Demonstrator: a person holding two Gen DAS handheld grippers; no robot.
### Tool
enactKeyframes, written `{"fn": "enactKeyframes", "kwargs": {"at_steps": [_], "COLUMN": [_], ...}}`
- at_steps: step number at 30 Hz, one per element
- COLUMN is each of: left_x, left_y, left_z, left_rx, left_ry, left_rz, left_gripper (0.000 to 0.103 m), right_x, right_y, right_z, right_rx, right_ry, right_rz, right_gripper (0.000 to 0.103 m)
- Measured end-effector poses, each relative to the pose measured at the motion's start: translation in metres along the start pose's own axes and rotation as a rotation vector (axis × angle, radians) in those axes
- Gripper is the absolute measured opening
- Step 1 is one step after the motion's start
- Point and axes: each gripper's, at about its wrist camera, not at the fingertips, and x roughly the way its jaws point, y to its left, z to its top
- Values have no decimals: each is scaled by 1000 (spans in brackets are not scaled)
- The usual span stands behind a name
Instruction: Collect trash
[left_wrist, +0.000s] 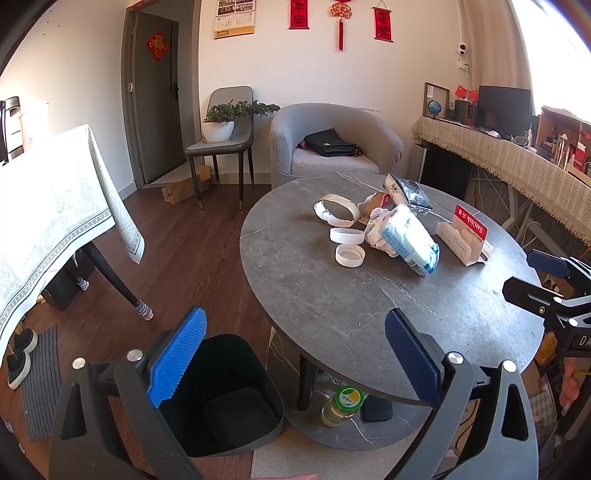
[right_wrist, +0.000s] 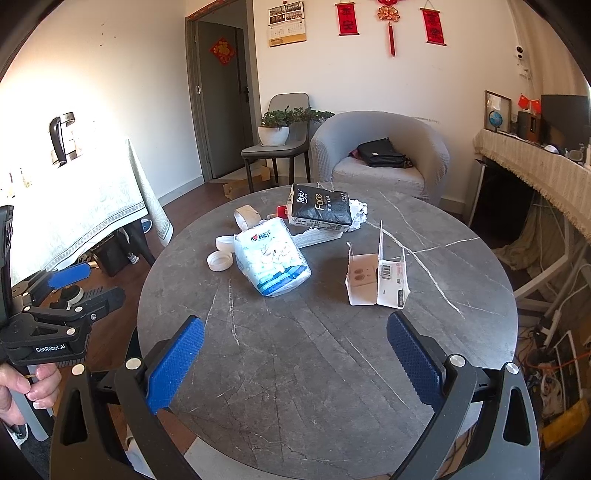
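Trash lies on the round grey table (left_wrist: 332, 306) (right_wrist: 314, 350): a blue-white tissue pack (left_wrist: 410, 240) (right_wrist: 271, 258), a black tissue pack (left_wrist: 410, 192) (right_wrist: 321, 208), an opened white card box (left_wrist: 461, 236) (right_wrist: 376, 277), two white lids (left_wrist: 349, 254) (right_wrist: 219, 261), a white tape ring (left_wrist: 338, 208) (right_wrist: 245, 216) and crumpled paper (left_wrist: 376, 221). A black bin (left_wrist: 221, 398) stands on the floor at the table's left. My left gripper (left_wrist: 295, 354) is open and empty, above the bin and table edge. My right gripper (right_wrist: 295, 358) is open and empty over the table's near side.
A grey armchair (left_wrist: 332, 144) with a black bag stands behind the table. A chair with a potted plant (left_wrist: 221, 125) is by the door. A cloth-covered table (left_wrist: 55, 221) is at left, a cluttered desk (left_wrist: 517, 158) at right. A bottle (left_wrist: 341, 406) sits on the table's lower shelf.
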Motion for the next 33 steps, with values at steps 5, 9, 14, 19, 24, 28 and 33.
{"fn": "enactKeyframes", "kwargs": {"at_steps": [5, 9, 14, 19, 24, 28, 33], "left_x": [0, 1, 0, 2, 2, 1, 3], "left_y": [-2, 0, -2, -1, -1, -2, -2], "left_z": [-1, 0, -2, -2, -2, -3, -3], "left_rx": [6, 5, 7, 9, 8, 9, 13], "left_ry": [-4, -4, -7, -7, -8, -10, -9], "left_rz": [4, 5, 5, 6, 8, 7, 10], "left_gripper": [99, 99, 99, 99, 99, 99, 99], "right_x": [0, 0, 0, -1, 0, -1, 1], "right_y": [0, 0, 0, 0, 0, 0, 0], "right_z": [0, 0, 0, 1, 1, 2, 2], "right_rx": [0, 1, 1, 4, 5, 6, 7], "right_ry": [0, 0, -1, -1, -1, 0, 3], "right_rz": [1, 1, 1, 3, 3, 4, 7], "right_gripper": [100, 100, 100, 100, 100, 100, 100]}}
